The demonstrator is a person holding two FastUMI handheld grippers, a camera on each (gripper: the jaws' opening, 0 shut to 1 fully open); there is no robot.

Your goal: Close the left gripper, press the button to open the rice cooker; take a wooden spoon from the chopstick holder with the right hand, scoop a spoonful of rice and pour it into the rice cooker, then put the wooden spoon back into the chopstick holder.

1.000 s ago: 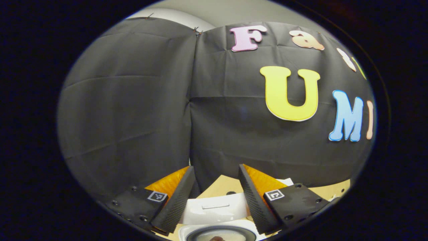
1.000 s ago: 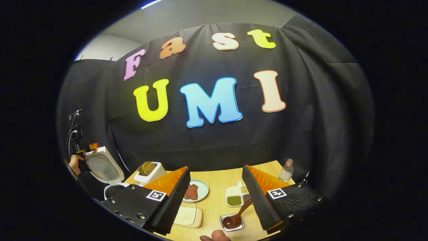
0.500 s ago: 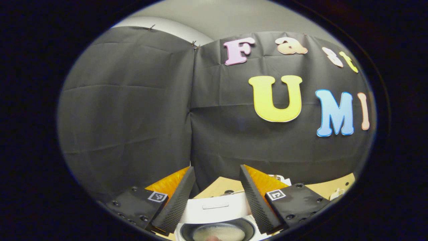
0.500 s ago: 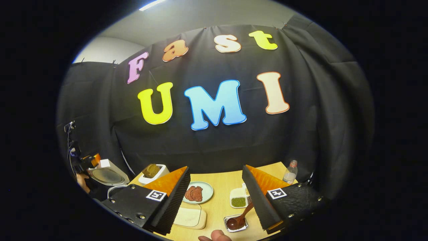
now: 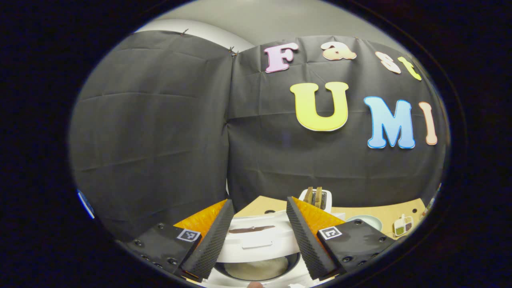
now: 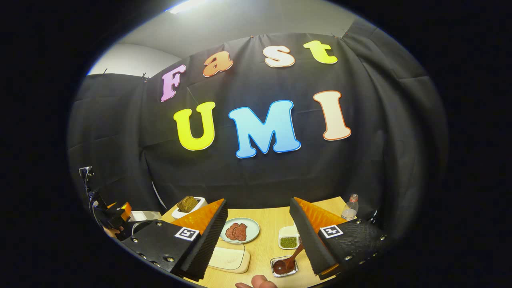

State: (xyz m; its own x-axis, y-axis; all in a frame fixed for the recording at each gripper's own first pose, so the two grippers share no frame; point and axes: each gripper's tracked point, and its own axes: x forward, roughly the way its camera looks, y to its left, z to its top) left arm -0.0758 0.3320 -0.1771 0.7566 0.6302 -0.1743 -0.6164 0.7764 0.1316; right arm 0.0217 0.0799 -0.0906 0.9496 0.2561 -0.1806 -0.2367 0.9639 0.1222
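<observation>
your left tongs (image 5: 256, 236) hang above the rice cooker (image 5: 260, 244), fingers spread wide with nothing between them. the cooker sits at 6 o'clock in the left gripper view, its white lid tipped back and the dark inner pot (image 5: 256, 269) showing pale rice at the bottom. past it, at 1 o'clock from the cooker, a white toaster (image 5: 318, 198) holds two slices, and a pale green plate (image 5: 366, 221) and a small divided dish (image 5: 402, 227) lie further along at 3 o'clock. the wooden worktop (image 5: 384, 210) runs out to the black cloth wall close behind the cooker, so there is little room at the back.

in the right gripper view your right tongs (image 6: 258, 240) are also spread wide and grip nothing. between the fingers the worktop (image 6: 272, 220) lies bare down the middle. at 7 o'clock a cream tray of rice (image 6: 228, 259) sits by the left finger; the plate with reddish slices (image 6: 239, 231) is behind it. at 5 o'clock the wooden spoon (image 6: 289, 261) rests with its bowl in a small metal dish (image 6: 285, 267), its handle leaning toward the right finger. a white dish of green beans (image 6: 289, 240) is just behind that, and a clear bottle (image 6: 350, 208) stands at the far right corner. a fingertip (image 6: 256, 284) shows at the bottom edge. the chopstick holder i cannot make out.
</observation>
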